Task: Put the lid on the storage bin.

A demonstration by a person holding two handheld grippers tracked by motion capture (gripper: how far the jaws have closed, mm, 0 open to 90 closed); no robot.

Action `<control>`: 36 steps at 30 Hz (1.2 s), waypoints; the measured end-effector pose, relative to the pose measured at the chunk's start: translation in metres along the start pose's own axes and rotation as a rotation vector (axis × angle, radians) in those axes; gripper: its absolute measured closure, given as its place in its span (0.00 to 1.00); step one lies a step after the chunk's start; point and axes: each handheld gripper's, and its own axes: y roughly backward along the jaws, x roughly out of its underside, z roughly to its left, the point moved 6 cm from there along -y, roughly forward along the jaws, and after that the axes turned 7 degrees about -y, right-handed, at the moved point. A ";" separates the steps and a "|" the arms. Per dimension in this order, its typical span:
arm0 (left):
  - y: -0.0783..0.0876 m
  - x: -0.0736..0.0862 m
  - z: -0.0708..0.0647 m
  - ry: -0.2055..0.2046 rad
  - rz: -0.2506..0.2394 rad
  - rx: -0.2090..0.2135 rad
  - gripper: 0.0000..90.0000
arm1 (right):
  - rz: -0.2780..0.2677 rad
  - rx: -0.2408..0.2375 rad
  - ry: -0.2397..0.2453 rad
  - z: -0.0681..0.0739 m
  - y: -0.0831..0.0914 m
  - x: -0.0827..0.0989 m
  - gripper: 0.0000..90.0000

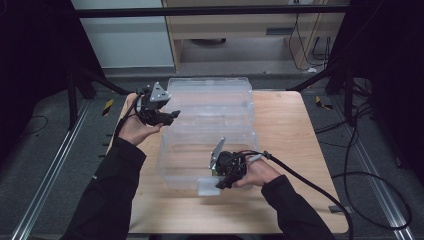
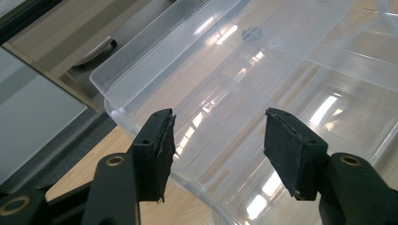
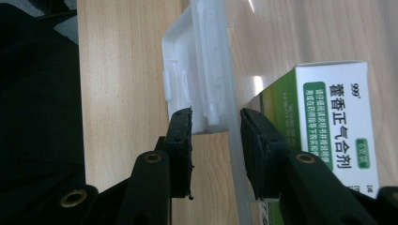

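1. Plastic bin [image 1: 210, 135], one, clear and rectangular, lies at the centre of the high view on one pale wooden table [image 1: 295, 140].
2. Right gripper [image 3: 216, 140]: jaws apart, astride the bin's front wall beside the white latch [image 3: 187, 79], low centre.
3. Left gripper [image 2: 218, 140]: jaws wide apart, holding nothing, over the bin's ribbed rim.
4. One white-green carton [image 3: 338, 126] lies inside.

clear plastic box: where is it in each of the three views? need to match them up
High view: clear plastic box at table centre, open, lid laid back.
Left gripper view: its rim and ribbed inside cross from upper left to lower right, beyond the open jaws.
Right gripper view: its front wall and white latch rise between the jaws.
Shared landmark: the wooden table.
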 end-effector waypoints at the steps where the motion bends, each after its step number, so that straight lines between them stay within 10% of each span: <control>1: -0.001 -0.001 0.000 -0.005 -0.001 0.000 0.47 | 0.000 0.000 0.001 0.000 0.000 0.000 0.72; 36: -0.017 -0.017 -0.004 -0.132 0.016 0.076 0.55 | -0.003 0.008 0.015 0.001 0.000 0.000 0.72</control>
